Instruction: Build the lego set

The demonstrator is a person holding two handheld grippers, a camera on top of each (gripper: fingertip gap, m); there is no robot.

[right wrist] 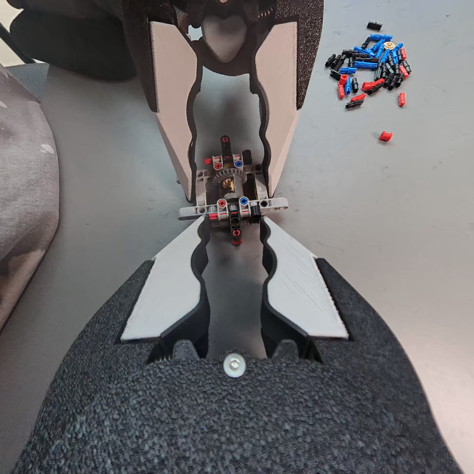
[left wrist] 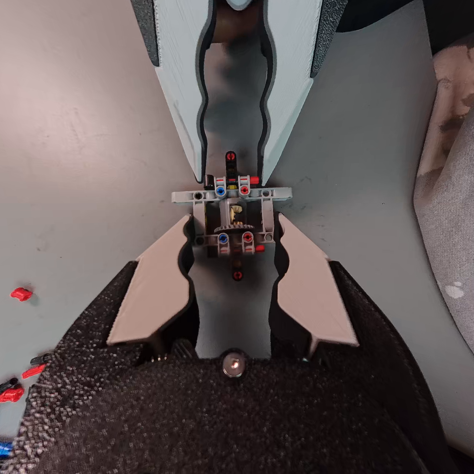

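Note:
A small lego assembly rests at the centre of the grey table. It is a grey frame around a gear differential, with blue and red pins and a black axle sticking out at each end. My left gripper, with tan fingers, is shut on the two sides of the frame. My right gripper, with white fingers, is shut on the pin cluster at the long-beam end of the assembly. The two grippers face each other: the right one comes in from the top of the left wrist view, and the left one from the top of the right wrist view.
A pile of loose blue, black and red pins lies at the upper right of the right wrist view, with a single red piece nearer. A red piece and a few pins lie left. Grey fabric borders the table. My left and right fingertips are right by each other. About 12 centimeters separates my left fingertips from the red piece. It turns up in the right wrist view as well.

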